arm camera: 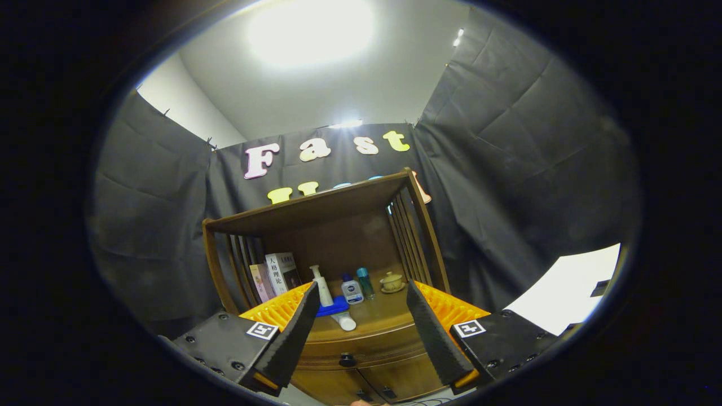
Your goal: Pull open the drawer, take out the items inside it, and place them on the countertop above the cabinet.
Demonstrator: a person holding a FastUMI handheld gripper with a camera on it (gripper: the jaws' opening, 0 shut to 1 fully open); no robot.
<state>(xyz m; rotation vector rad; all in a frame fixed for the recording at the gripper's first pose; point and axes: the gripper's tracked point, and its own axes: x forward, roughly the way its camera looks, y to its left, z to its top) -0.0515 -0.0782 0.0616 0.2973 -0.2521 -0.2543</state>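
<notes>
Black cloth booth walls, bright ceiling light. Brown wooden cabinet with slatted sides and a roof shelf stands ahead; its curved surface (389,318) carries, from left: upright books (276,275), white pump bottle (322,286), flat blue item (333,308) with a white tube (344,321) lying at its near edge, small white bottle with blue label (352,292), slim teal bottle (365,283), beige lidded cup on a saucer (391,281). Wooden drawer (361,351) under the surface, closed, dark round knob (347,359) near centre. Gripper (361,332) spread wide, holding nothing, fingers either side of the drawer front.
</notes>
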